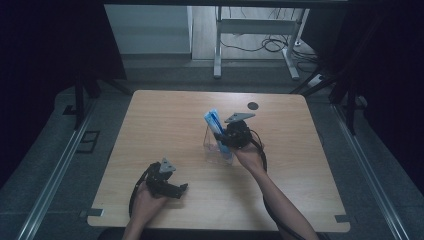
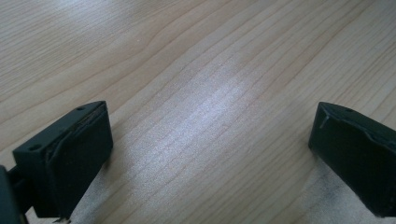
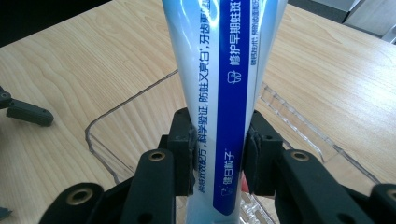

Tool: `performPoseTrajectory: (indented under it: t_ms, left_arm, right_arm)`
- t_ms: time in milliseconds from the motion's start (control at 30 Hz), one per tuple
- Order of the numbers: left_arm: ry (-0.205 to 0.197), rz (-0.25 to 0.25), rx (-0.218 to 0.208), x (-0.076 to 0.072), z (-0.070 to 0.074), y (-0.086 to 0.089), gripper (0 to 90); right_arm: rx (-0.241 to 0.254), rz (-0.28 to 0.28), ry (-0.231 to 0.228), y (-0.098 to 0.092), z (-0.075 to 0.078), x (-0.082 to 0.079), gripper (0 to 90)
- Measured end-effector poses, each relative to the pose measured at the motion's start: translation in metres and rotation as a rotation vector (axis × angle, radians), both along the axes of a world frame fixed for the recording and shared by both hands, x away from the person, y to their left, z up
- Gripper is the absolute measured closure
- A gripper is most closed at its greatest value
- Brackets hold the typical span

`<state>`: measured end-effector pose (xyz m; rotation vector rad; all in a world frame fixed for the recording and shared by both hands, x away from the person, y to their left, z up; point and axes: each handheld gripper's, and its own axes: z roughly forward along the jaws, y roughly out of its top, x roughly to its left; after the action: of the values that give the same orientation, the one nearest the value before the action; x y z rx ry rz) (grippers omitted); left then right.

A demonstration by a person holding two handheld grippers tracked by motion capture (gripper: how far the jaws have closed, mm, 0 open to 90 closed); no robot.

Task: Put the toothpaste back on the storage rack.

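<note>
A white and blue toothpaste tube (image 3: 219, 84) with printed characters stands upright between the jaws of my right gripper (image 3: 218, 154), which is shut on it. In the high view the tube (image 1: 215, 121) rises out of a clear plastic cup (image 1: 216, 150) near the table's middle, with the right gripper (image 1: 226, 138) beside the cup's right side. The cup's clear rim (image 3: 116, 105) curves around below the tube. My left gripper (image 1: 176, 191) lies near the front edge, open, its black pads (image 2: 84, 154) wide apart over bare wood.
The wooden table (image 1: 165, 115) has a dark round mark (image 1: 253, 105) at its back right. Behind the table stand a white desk frame (image 1: 255, 30) and cables on the floor. Metal rails run along both sides.
</note>
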<state>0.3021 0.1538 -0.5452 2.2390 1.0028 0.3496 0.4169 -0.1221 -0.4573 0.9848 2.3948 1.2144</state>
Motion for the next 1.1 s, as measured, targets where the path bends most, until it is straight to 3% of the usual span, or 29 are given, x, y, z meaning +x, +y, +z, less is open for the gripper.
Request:
performPoseTrajectory:
  t_ms: [467, 833, 1100]
  left_arm:
    - [0.0, 0.001, -0.001, 0.0, 0.0, 0.0, 0.0]
    - [0.0, 0.001, -0.001, 0.0, 0.0, 0.0, 0.0]
    - [0.0, 0.002, 0.0, 0.0, 0.0, 0.0, 0.0]
  right_arm:
    - [0.023, 0.018, -0.004, -0.003, 0.011, -0.001, 60.4]
    - [0.046, 0.021, 0.028, -0.007, 0.021, -0.003, 49.4]
    - [0.038, 0.024, 0.022, -0.007, 0.027, -0.005, 42.6]
